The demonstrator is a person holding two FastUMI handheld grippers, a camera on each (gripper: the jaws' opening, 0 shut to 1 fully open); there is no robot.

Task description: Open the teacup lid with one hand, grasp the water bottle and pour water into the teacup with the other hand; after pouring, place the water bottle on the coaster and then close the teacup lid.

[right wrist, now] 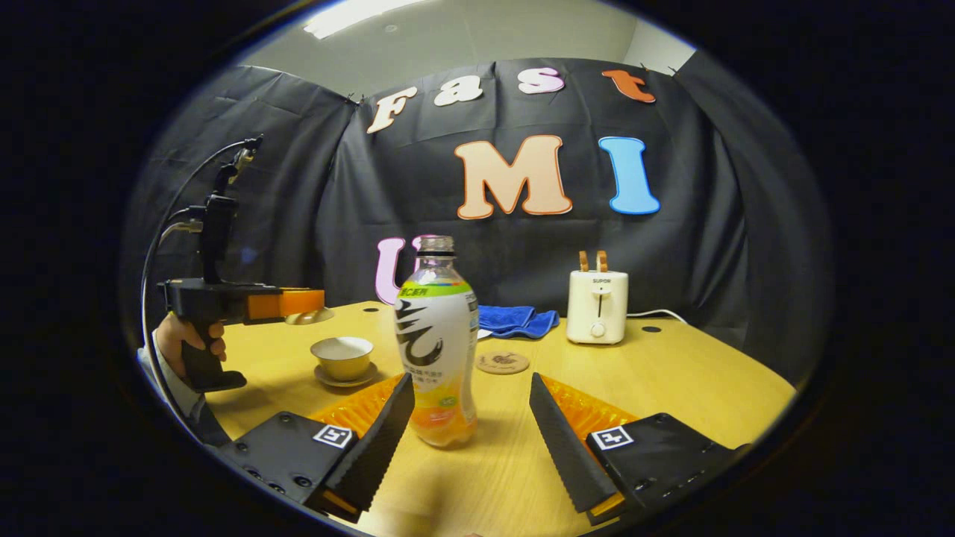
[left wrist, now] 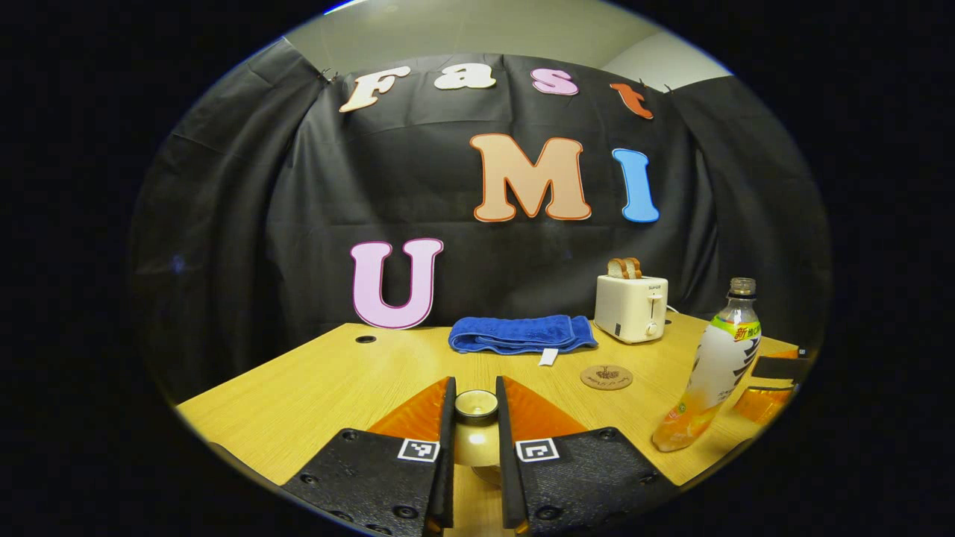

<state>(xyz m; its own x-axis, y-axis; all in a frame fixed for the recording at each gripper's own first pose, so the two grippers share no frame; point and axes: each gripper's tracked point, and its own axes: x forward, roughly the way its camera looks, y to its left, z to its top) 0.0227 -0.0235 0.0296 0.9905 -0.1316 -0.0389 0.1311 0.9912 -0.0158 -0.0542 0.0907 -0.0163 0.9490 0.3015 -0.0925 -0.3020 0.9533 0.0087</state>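
While left gripper [left wrist: 475, 425] fingers clench teacup lid [left wrist: 476, 403] aloft, right gripper [right wrist: 470, 418] fingers spread wide, empty. Water bottle [right wrist: 436, 343] upright on surface at 12 o'clock between them; smooth plastic, prob slippery, light, so grip mid-body. Teacup [right wrist: 342, 356] uncovered at 10 o'clock.

One teacup [right wrist: 342, 357], one lid [left wrist: 476, 403], one bottle [right wrist: 437, 343], one coaster [right wrist: 502, 362], one toaster [right wrist: 597, 306], seemingly one towel [left wrist: 521, 333].

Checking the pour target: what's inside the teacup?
The teacup stands uncovered on its saucer; its pale inner wall shows. Its bottom is hidden by the rim, so contents cannot be told.
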